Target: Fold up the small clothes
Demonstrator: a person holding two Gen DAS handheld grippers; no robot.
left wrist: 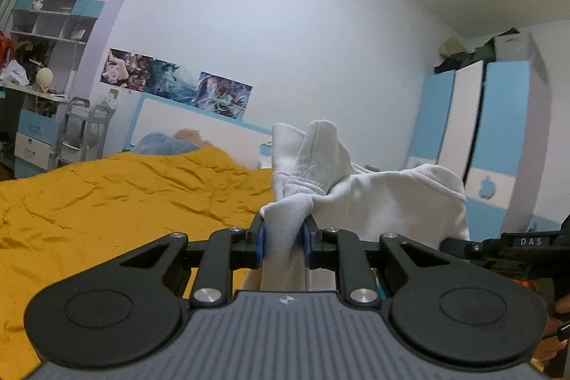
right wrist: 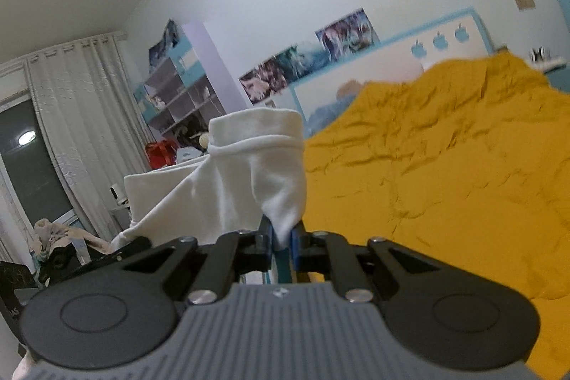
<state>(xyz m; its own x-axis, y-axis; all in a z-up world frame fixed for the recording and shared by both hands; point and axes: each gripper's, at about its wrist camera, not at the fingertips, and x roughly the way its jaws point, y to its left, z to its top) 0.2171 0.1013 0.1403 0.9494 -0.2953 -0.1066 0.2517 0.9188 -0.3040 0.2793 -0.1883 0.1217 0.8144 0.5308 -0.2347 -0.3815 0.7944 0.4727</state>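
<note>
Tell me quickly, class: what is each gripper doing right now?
Left gripper: shut on the white garment, bunched between its pads.
Right gripper: shut on the white garment, pinching a thin edge.

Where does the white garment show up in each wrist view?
Left wrist: white garment centre to right, pinched in the left tool.
Right wrist: centre-left, pinched in the right tool.
Shared landmark: yellow bedspread, left in the left view, right in the right.
</note>
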